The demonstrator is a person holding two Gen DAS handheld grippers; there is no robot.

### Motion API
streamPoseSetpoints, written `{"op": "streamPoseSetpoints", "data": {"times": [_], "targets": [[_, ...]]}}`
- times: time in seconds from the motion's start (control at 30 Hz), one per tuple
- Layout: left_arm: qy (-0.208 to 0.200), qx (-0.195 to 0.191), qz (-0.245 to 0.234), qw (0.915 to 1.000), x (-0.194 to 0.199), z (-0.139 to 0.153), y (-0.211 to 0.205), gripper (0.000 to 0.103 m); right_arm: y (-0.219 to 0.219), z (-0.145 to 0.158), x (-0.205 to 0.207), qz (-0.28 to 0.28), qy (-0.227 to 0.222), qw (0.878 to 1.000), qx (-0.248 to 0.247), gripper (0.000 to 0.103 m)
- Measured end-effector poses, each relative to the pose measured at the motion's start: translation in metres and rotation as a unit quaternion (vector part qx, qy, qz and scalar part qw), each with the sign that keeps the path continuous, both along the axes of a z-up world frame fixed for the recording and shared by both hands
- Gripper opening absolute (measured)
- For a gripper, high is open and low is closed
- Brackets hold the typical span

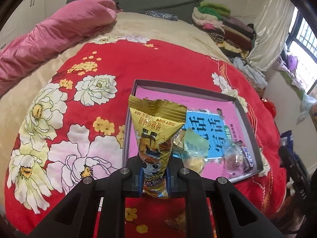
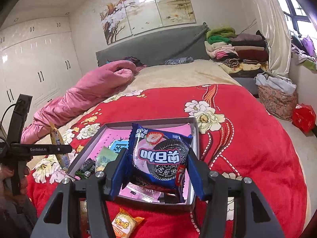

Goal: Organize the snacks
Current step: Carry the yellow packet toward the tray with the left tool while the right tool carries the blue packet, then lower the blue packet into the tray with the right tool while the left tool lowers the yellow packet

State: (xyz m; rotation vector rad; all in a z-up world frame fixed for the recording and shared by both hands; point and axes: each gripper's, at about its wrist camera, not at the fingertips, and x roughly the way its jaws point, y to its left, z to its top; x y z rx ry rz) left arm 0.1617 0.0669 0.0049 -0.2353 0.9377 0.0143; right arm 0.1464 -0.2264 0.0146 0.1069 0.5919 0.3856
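Note:
My left gripper (image 1: 154, 176) is shut on a gold snack packet (image 1: 156, 130) and holds it upright over the left side of the shallow grey box (image 1: 178, 88) with a pink bottom. Several small snacks (image 1: 235, 156) lie in the box's near right corner. In the right wrist view my right gripper (image 2: 156, 170) is shut on a blue strawberry cookie pack (image 2: 160, 154), held above the near part of the same box (image 2: 195, 136). The left gripper (image 2: 39, 149) with its gold packet (image 2: 59, 148) shows at the left of that view. An orange wrapped snack (image 2: 123, 225) lies on the blanket before the box.
The box rests on a red flowered blanket (image 2: 247, 158) over a bed. A pink duvet (image 1: 49, 37) lies rolled along the left. Folded clothes (image 2: 233, 47) are stacked at the head's right. A fabric bag (image 2: 277, 101) and red bag (image 2: 304, 117) sit right of the bed.

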Motion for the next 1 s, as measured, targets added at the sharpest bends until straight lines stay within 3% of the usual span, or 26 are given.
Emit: {"op": "streamPoseSetpoints", "data": {"times": [0.53,1.0], "targets": [[0.028,0.01,-0.006,0.9996,0.006,-0.023,0.001,0.017,-0.006,-0.009,0.012,-0.008,0.019,1.0,0.004,0.057],[0.025,0.004,0.01,0.9996,0.015,-0.03,0.011,0.017,-0.006,-0.014,0.016,-0.009,0.025,1.0,0.002,0.057]]}}
